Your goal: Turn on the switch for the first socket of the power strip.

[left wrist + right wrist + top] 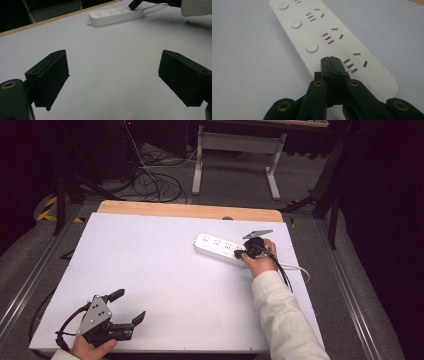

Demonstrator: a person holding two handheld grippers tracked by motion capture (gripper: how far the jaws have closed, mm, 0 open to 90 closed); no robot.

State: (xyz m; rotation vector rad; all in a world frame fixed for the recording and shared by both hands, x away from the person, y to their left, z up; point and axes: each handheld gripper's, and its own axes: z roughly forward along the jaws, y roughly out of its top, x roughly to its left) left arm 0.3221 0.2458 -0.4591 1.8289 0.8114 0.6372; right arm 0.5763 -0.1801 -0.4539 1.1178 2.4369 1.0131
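Jaws of the right gripper (pixel 331 59) are pressed flat together with nothing between them, their joined tips resting on or just over the top face of the white power strip (pixel 332 37), beside the round button nearest the strip's rounded end; whether they actually press that button I cannot tell. That close view lays out the strip's surface plainly: a row of round buttons down one side and socket slots beside each. From the high view the same gripper (pixel 243 253) is mostly covered by the hand (pixel 260 262) in a pale sleeve, and what shows instead is where the strip (pixel 217 247) lies, toward the far right of the white table (pixel 165 285), with its white cord trailing off past the wrist. The left gripper (pixel 113 77) has its jaws spread wide over bare tabletop, holding nothing. In its own view the strip (pixel 115 16) sits far off near the wooden back edge, with a dark jaw tip of the other gripper coming down on its end. The high view puts the left gripper (pixel 131 306) at the near left corner, well apart from the strip.
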